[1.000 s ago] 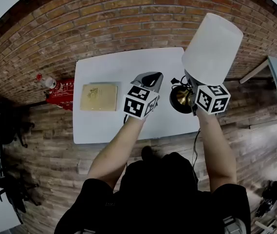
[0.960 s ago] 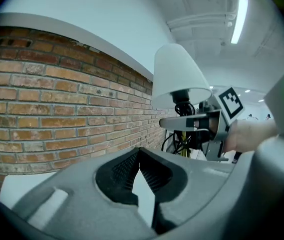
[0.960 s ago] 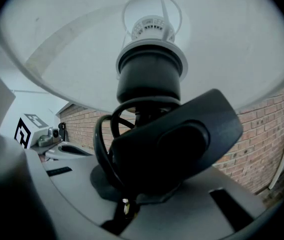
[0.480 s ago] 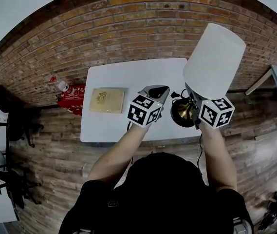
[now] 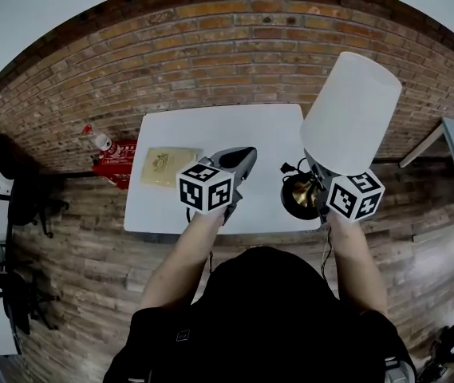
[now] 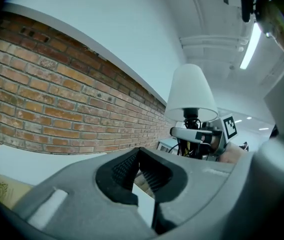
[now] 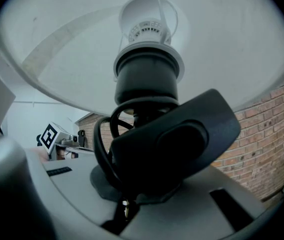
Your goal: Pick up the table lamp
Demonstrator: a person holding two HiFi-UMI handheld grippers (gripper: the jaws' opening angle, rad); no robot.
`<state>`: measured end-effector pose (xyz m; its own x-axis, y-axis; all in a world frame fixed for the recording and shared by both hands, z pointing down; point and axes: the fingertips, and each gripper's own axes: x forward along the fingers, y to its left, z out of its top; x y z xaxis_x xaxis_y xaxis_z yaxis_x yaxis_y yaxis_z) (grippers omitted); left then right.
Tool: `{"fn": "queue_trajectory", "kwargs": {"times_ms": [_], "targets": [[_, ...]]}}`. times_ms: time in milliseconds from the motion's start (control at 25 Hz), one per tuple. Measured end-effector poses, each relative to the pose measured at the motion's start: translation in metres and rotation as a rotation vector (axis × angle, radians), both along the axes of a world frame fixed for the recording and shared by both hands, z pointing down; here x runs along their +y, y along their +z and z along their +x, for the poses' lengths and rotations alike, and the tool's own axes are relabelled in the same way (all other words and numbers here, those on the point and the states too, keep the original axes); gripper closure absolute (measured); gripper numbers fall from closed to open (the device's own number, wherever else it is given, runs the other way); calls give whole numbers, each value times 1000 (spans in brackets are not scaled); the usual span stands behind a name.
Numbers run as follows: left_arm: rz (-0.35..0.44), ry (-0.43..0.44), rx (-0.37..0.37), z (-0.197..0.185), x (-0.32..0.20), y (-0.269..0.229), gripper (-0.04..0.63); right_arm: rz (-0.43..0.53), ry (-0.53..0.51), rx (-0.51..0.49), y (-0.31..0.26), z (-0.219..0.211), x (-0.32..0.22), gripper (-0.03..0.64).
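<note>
White-shaded table lamp (image 5: 350,114) is clamped in the right gripper (image 5: 311,177).

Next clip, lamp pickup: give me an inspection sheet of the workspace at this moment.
Surface: white table.
Job's things: table lamp, white shade, held by its stem at the table's right end.
Clutter: tan book flat on the table's left part.
Grippers: right gripper shut on the lamp's stem; left gripper shut, empty.
Cables: black cord looped below the lamp's socket.
Surroundings: brick wall, plank floor; red item and black chairs at left.
</note>
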<state>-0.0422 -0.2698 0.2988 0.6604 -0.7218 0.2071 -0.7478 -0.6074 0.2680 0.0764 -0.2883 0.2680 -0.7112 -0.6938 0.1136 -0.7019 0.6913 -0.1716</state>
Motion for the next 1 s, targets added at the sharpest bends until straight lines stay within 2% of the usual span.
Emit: {"fn": "queue_trajectory", "kwargs": {"times_ms": [160,440,680,840,1000], "targets": [[15,-30,-1,-9,6,-3,588,14,8,-20,-9,17,3,604],[90,-34,-38,-23,21,-28,588,42,30,-35,-24,47,22,604],[140,-54,-128,-45,43,-48,588,28,65,-59,-34,79,35,604],[173,-84,-135,-53,45,-62,588,40,88,-52,-36,93,38,604],[183,-79,-126,-54,38,-66,588,37,107,-44,-31,99,36,604]]}}
